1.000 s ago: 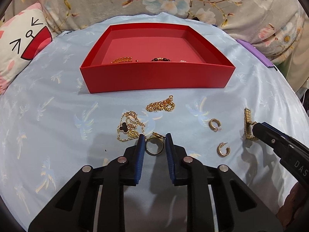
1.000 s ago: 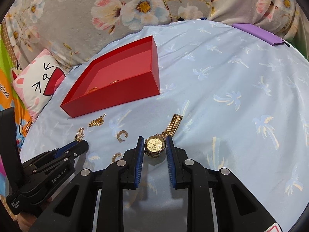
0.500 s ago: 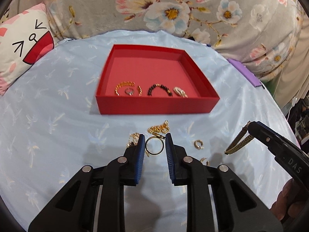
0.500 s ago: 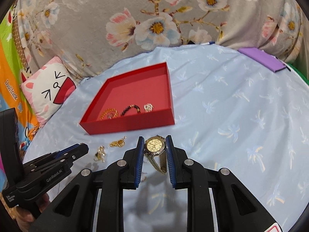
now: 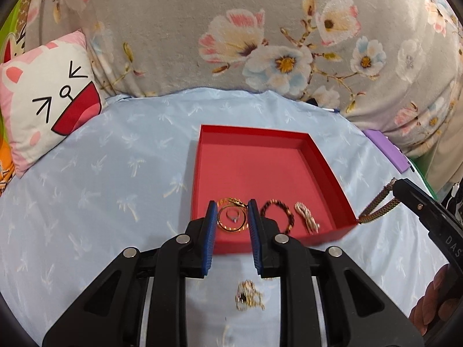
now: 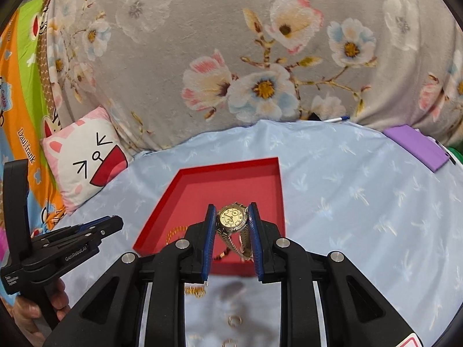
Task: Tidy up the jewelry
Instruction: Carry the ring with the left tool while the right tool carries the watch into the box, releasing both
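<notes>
My left gripper [image 5: 232,222] is shut on a gold hoop ring [image 5: 231,227] and holds it in the air over the near edge of the red box [image 5: 324,162]. In the box lie a gold bracelet [image 5: 231,201], a small ring [image 5: 233,216], a dark bead bracelet [image 5: 279,215] and a pale twisted piece [image 5: 306,217]. My right gripper [image 6: 232,222] is shut on a gold watch [image 6: 231,217], its band hanging down, above the box's near side [image 6: 150,234]. The right gripper also shows at the right of the left wrist view [image 5: 419,205], with the band [image 5: 376,206].
A gold necklace with a dark clover [image 5: 249,299] lies on the blue cloth [image 5: 115,202] below my left gripper. A gold chain [image 6: 196,290] and earrings [image 6: 234,321] lie below the right one. A cat pillow [image 5: 46,98], a purple pad [image 6: 416,147] and a floral blanket border the cloth.
Both grippers have risen from the cloth with their pieces and moved forward towards the red box. The watch band now hangs free in the air.
</notes>
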The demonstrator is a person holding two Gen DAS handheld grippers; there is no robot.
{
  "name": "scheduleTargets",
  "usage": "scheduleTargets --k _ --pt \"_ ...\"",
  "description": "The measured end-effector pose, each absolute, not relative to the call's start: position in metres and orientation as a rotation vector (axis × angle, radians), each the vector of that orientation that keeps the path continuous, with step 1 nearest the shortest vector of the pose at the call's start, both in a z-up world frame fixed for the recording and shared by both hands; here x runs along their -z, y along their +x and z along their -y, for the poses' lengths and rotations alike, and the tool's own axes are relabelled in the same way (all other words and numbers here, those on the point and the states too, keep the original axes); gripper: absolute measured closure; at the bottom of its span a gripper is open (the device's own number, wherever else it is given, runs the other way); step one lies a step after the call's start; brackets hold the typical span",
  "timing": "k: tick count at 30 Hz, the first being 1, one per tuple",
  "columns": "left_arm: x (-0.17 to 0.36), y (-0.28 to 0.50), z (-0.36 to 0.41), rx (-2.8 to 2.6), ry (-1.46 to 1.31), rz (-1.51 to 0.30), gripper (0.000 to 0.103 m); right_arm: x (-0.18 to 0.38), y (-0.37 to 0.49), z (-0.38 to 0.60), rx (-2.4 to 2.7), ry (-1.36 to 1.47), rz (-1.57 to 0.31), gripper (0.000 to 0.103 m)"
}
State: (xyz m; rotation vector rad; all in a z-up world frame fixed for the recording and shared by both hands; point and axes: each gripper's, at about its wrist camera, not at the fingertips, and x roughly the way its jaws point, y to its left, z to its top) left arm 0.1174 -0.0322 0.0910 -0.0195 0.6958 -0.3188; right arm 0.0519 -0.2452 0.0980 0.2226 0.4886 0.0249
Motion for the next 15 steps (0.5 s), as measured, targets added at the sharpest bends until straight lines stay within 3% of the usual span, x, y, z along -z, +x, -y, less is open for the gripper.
scheduleTargets --k 15 --pt "-0.075 0.194 0.067 0.318 -0.027 -0.715 0.082 -0.088 0.142 0.251 -0.051 0.224 -0.468 0.082"
